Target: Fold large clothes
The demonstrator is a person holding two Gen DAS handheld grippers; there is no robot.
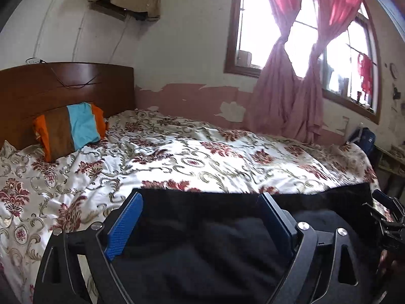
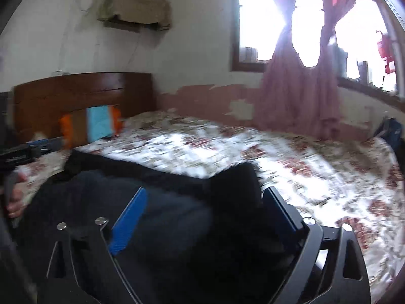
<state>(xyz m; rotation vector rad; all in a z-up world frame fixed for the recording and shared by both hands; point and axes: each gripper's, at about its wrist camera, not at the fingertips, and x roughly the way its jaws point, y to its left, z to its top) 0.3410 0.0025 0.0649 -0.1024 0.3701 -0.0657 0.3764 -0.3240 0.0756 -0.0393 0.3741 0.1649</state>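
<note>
A large black garment (image 1: pixel 202 243) lies along the near side of the bed, its far edge running straight across the floral bedspread (image 1: pixel 202 157). My left gripper (image 1: pixel 200 197) is open just above it, blue pads (image 1: pixel 124 228) wide apart, with cloth showing between them but not pinched. My right gripper (image 2: pixel 206 192) is also open over the black garment (image 2: pixel 172 228), where a raised fold (image 2: pixel 240 179) stands near its right finger. The right gripper (image 1: pixel 389 217) shows at the right edge of the left wrist view. The left gripper (image 2: pixel 17 155) and a hand (image 2: pixel 15 202) show at the left edge of the right wrist view.
A striped orange, brown and blue pillow (image 1: pixel 71 129) leans on the wooden headboard (image 1: pixel 63 88). Pink curtains (image 1: pixel 291 96) hang by the window behind the bed. A blue bag (image 1: pixel 364 136) stands past the bed's far right corner. The right wrist view is blurred.
</note>
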